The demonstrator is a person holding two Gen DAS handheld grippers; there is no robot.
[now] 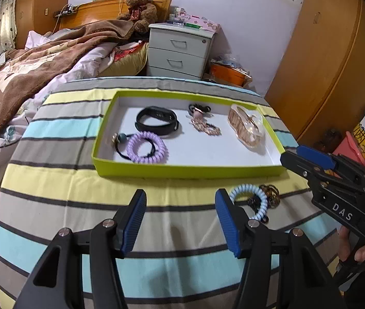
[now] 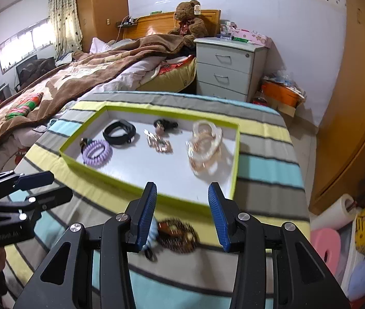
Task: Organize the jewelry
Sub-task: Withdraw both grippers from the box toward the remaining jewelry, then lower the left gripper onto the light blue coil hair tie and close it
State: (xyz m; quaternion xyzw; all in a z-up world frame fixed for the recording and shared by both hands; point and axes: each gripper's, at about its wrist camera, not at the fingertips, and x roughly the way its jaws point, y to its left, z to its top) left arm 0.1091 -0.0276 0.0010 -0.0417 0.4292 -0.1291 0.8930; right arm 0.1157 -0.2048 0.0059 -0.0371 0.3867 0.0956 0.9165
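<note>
While both lie outside the lime-green shallow cardboard tray (image 2: 141,189), dark beaded bracelet (image 2: 177,235) sits between the right hand-held gripper (image 2: 182,216) wide-open empty jaws; pale-blue coiled hair tie (image 1: 249,200) just left.

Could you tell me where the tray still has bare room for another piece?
The green tray is bare along its near wall, between the purple coil band and the beige chain bundle. The far half is crowded around the black band.

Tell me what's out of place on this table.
Two pieces lie outside the green tray, on the striped cloth in front of it: a light blue coil hair tie and a dark beaded bracelet touching it. Everything else sits inside. Both hand-held grippers, left and right, are open, empty.
</note>
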